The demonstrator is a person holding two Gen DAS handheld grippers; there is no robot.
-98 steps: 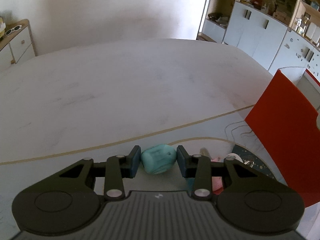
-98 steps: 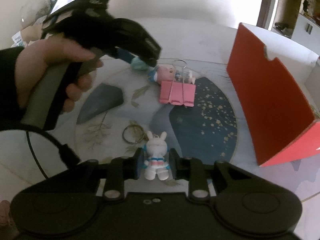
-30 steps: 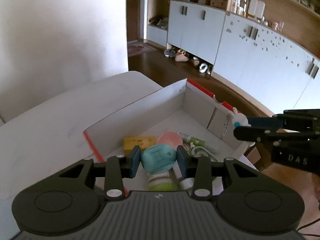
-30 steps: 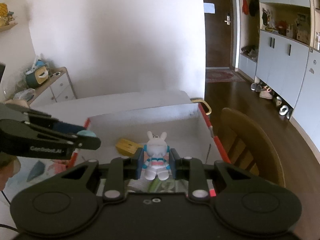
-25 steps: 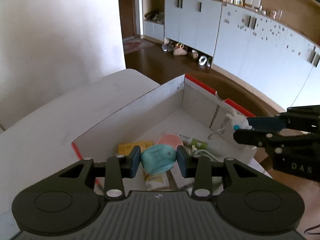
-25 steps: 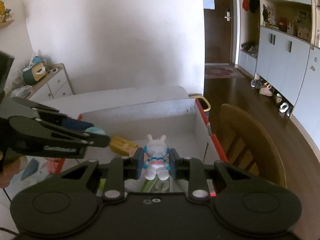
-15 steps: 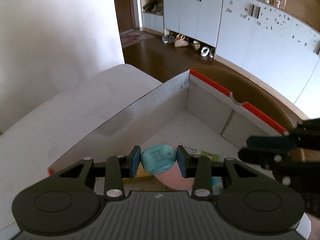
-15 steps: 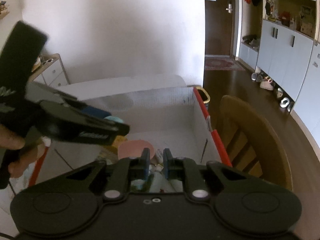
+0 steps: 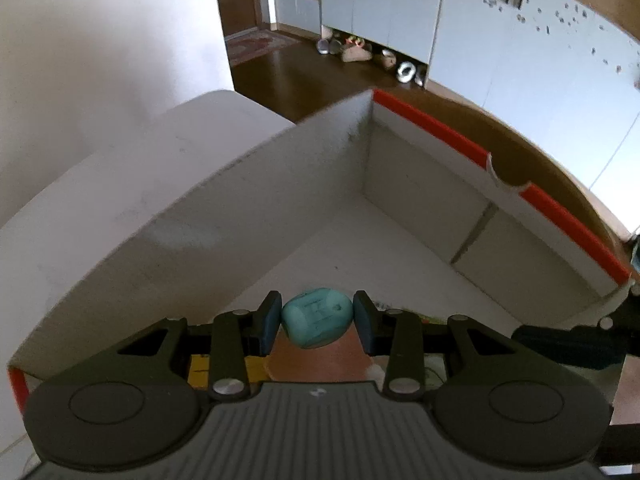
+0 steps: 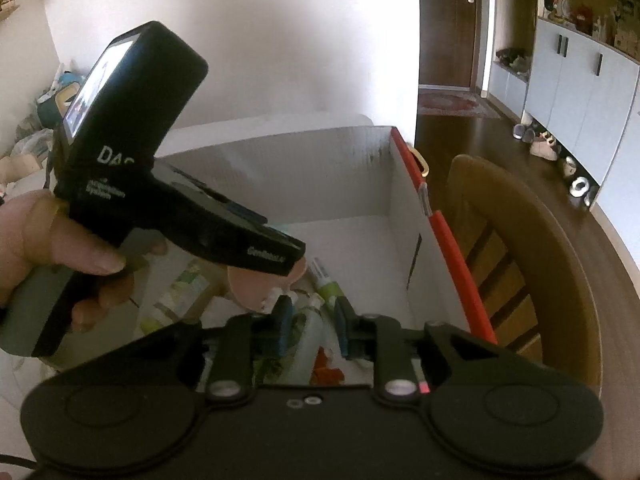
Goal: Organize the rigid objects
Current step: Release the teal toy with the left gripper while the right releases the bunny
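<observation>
My left gripper (image 9: 316, 322) is shut on a rounded teal block (image 9: 316, 320), low inside the white cardboard box with a red rim (image 9: 432, 124). Right under it lie a pink round piece (image 9: 320, 364) and a yellow piece (image 9: 208, 366). In the right wrist view a hand (image 10: 48, 240) holds that left gripper (image 10: 294, 264) over the box's contents. My right gripper (image 10: 311, 322) hangs above the box (image 10: 400, 200); its jaws are opening and nothing is between them. The white rabbit figure is not clearly in sight.
Green and white tubes (image 10: 326, 284) and packets (image 10: 180, 292) lie on the box floor. A wooden chair (image 10: 516, 264) stands just right of the box. The white table (image 9: 120, 176) runs off to the left. My right gripper's tip (image 9: 560, 344) shows at the right edge.
The left gripper has sunk forward into the box with the teal block. The right gripper has let go of the white rabbit figure; its jaws came together, then parted again.
</observation>
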